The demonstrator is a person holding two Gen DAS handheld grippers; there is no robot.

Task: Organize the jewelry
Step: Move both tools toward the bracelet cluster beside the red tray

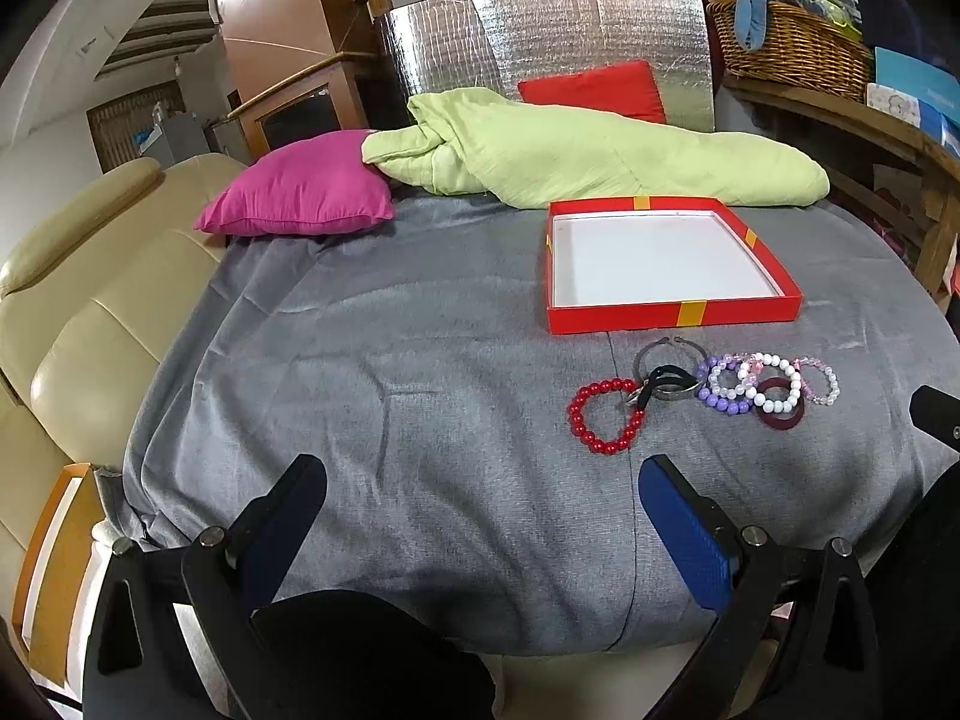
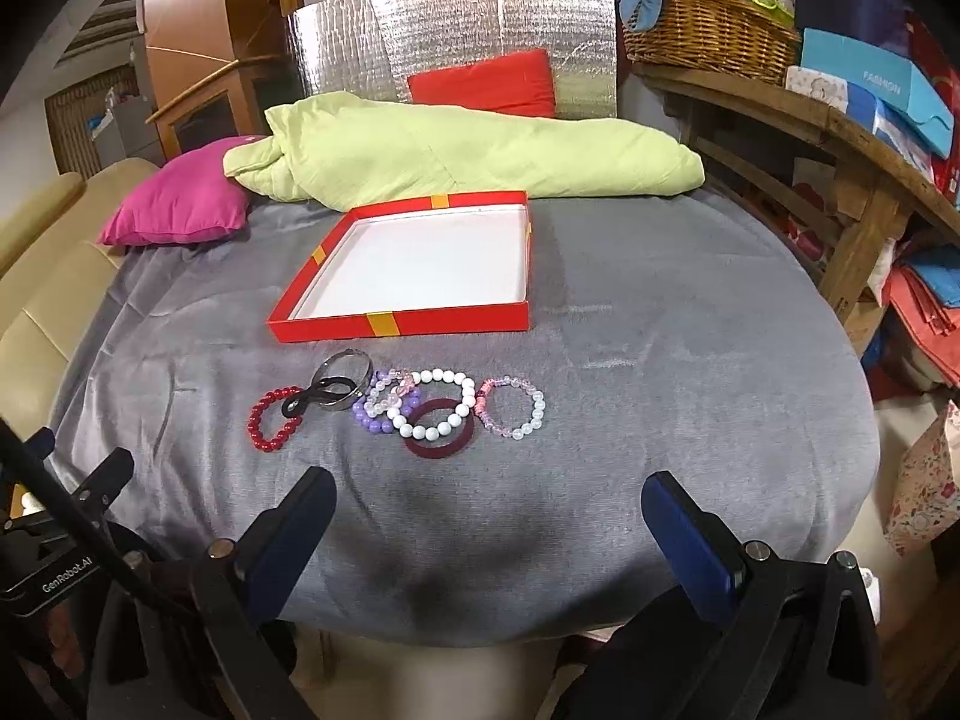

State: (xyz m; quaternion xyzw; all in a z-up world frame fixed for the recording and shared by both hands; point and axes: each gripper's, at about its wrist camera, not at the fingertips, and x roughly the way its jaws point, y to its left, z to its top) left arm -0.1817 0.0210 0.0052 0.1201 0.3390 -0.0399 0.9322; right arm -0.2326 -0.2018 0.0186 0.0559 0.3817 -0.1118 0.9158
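Bracelets lay in a loose row on the grey cloth-covered counter [image 1: 420,420], just in front of the near wall of the shallow red cardboard box with a white floor [image 2: 414,324]: a red beaded bracelet [image 2: 273,420] at the left end, then a silver metal bangle [image 2: 345,381] with a black looped band [image 2: 315,393] across it, purple beads [image 2: 375,414], a white beaded bracelet [image 2: 447,405] over a dark maroon ring [image 2: 441,441], and a pink-and-clear beaded bracelet [image 2: 516,408] at the right end. The left claw [image 1: 480,498] hung with its fingers wide apart and empty, near the counter's front edge, the red beads ahead and to its right. The right claw [image 2: 489,510] was likewise spread and empty, the maroon ring just ahead. Bare grey cloth stretched to the left and right edges; a pale green folded quilt [image 2: 456,150] lined the far edge.
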